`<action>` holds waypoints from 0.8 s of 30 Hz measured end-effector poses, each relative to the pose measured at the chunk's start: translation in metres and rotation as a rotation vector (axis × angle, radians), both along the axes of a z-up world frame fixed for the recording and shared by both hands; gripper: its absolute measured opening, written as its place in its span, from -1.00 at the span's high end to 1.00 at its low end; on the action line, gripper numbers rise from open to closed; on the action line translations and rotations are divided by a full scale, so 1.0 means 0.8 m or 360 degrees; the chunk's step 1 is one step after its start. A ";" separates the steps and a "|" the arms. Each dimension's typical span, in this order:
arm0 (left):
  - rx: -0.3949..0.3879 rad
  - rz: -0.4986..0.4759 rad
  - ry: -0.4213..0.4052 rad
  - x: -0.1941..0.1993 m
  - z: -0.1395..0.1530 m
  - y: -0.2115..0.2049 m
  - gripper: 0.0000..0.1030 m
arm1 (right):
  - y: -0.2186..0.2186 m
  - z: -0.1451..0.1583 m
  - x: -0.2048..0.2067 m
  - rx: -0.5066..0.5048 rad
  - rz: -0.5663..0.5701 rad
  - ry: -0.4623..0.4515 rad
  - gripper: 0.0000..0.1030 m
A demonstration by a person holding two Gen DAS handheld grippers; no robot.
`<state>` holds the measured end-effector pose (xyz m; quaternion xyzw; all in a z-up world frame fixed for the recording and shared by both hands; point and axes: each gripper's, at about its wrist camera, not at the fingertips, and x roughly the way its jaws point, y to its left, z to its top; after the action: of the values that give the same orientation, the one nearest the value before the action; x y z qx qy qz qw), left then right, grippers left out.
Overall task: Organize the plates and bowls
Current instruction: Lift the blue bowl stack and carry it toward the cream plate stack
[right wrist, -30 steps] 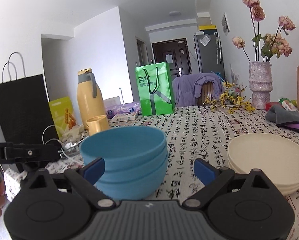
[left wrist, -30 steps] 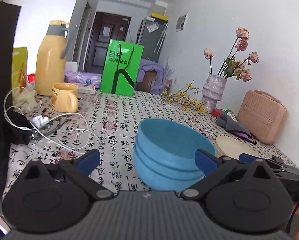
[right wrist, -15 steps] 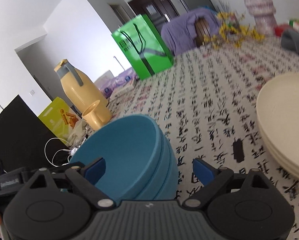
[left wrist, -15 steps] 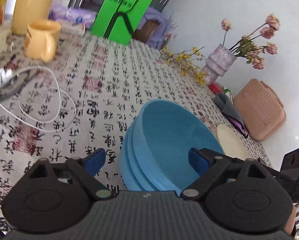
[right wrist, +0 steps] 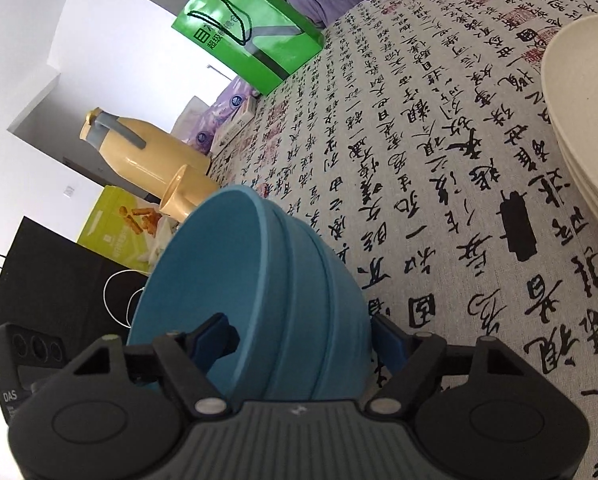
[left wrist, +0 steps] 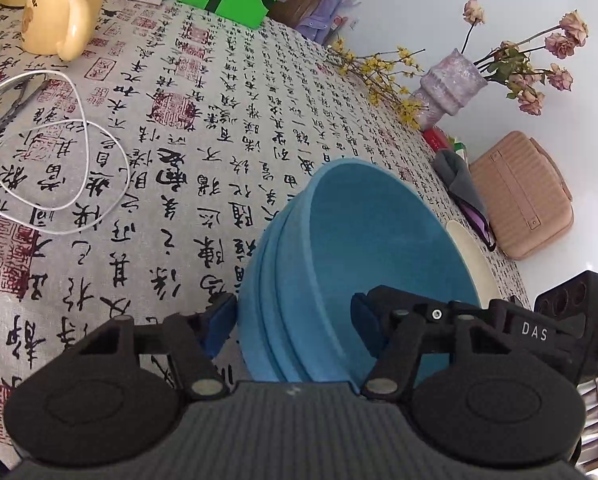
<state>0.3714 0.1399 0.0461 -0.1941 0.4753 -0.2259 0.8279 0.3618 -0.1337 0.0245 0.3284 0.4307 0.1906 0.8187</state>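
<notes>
Both claws, left (left wrist: 293, 322) and right (right wrist: 305, 338), have been closing astride matte nested blue bowls (left wrist: 363, 264), unclamped.

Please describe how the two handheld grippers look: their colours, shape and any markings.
Both the left gripper and the right gripper are matte black plastic, with a ribbed centre plate, two round discs beside it, and angular linkage arms with silver pivot pins. The finger pads are dark blue. White letters "DAS" mark the side of each.
</notes>
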 end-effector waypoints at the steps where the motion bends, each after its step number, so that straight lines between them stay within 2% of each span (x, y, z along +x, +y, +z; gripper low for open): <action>1: 0.0004 0.0006 0.0008 0.000 -0.001 0.001 -0.14 | 0.001 0.001 -0.001 -0.0028 0.0003 -0.0003 -0.35; 4: 0.0040 0.0045 -0.0009 -0.005 0.002 0.002 0.12 | 0.006 0.005 -0.004 -0.0126 0.0016 -0.0046 -0.08; 5: 0.0062 0.0062 -0.0033 -0.010 0.005 0.002 0.22 | 0.006 0.007 -0.006 -0.0155 0.0016 -0.0069 0.06; 6: 0.0059 0.0077 -0.0049 -0.015 0.006 0.003 0.24 | 0.007 0.009 -0.009 -0.0183 0.0008 -0.0088 0.15; 10: 0.0073 0.0158 -0.0093 -0.031 0.009 0.003 0.30 | 0.002 0.008 -0.017 -0.0166 0.0004 -0.0133 0.19; 13: 0.0088 0.0197 -0.0117 -0.040 0.011 0.001 0.31 | 0.004 0.011 -0.023 -0.0210 0.0015 -0.0174 0.19; 24: 0.0099 0.0232 -0.0195 -0.050 0.035 -0.007 0.31 | -0.004 0.028 -0.033 -0.0184 0.0013 -0.0263 0.19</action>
<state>0.3315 0.1340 0.0740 -0.1882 0.4152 -0.1616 0.8752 0.3354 -0.1371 0.0466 0.2620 0.3734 0.1953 0.8682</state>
